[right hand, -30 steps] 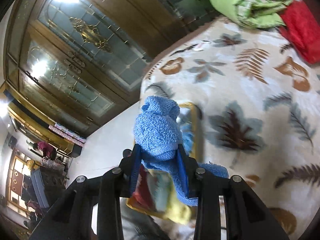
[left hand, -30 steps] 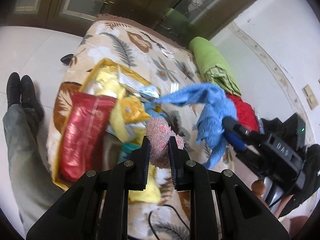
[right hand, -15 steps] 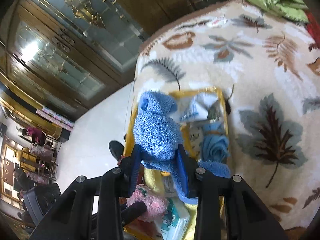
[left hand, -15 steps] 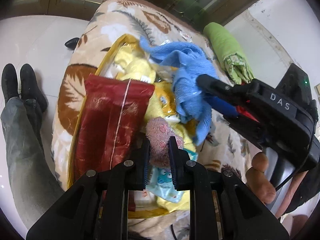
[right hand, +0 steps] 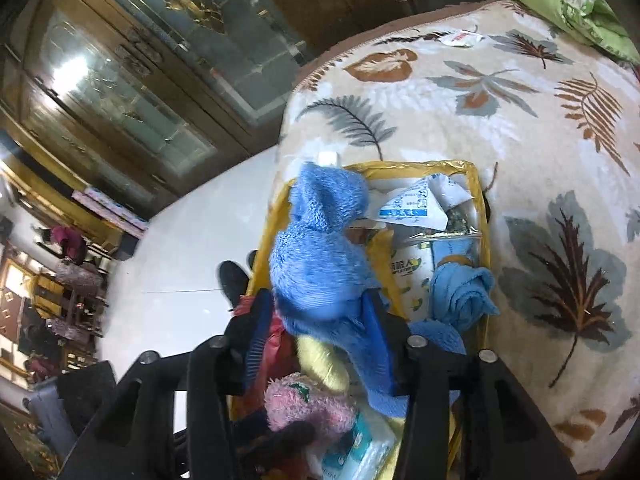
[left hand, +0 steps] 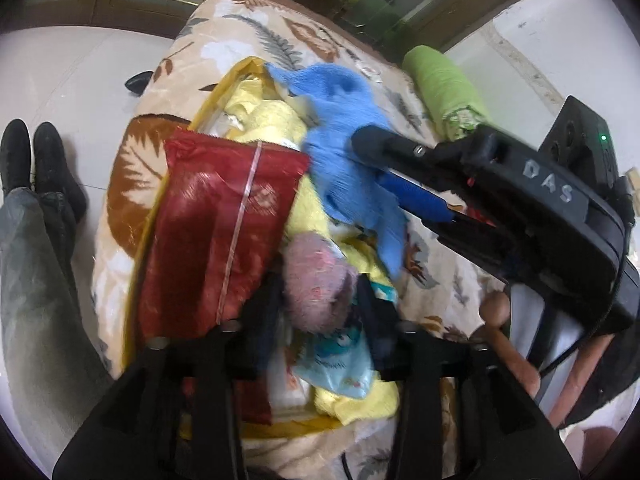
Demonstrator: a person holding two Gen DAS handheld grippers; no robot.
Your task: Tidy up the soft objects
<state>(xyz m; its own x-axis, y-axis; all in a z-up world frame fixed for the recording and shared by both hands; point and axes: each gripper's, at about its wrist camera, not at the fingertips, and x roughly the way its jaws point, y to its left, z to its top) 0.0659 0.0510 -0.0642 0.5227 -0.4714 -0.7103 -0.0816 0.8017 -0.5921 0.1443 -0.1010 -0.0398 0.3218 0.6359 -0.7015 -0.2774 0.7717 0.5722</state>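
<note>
Over the yellow-rimmed bag (right hand: 478, 184) on the leaf-print blanket (right hand: 540, 128), I am opening both jaws, so my left gripper (left hand: 318, 312) frees the pink plush (left hand: 318, 282) and my right gripper (right hand: 316, 328) the blue towel (right hand: 320, 256), dropping both inside.

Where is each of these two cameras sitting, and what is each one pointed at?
Left wrist view: sits on the left gripper, looking down into the yellow-rimmed bag; its opening jaws flank the pink plush toy; the person's trouser leg and right gripper show.
Right wrist view: sits on the right gripper, facing the same bag on the leaf-patterned blanket; its opening jaws flank the blue towel.
Both show bag, towel and toy.
</note>
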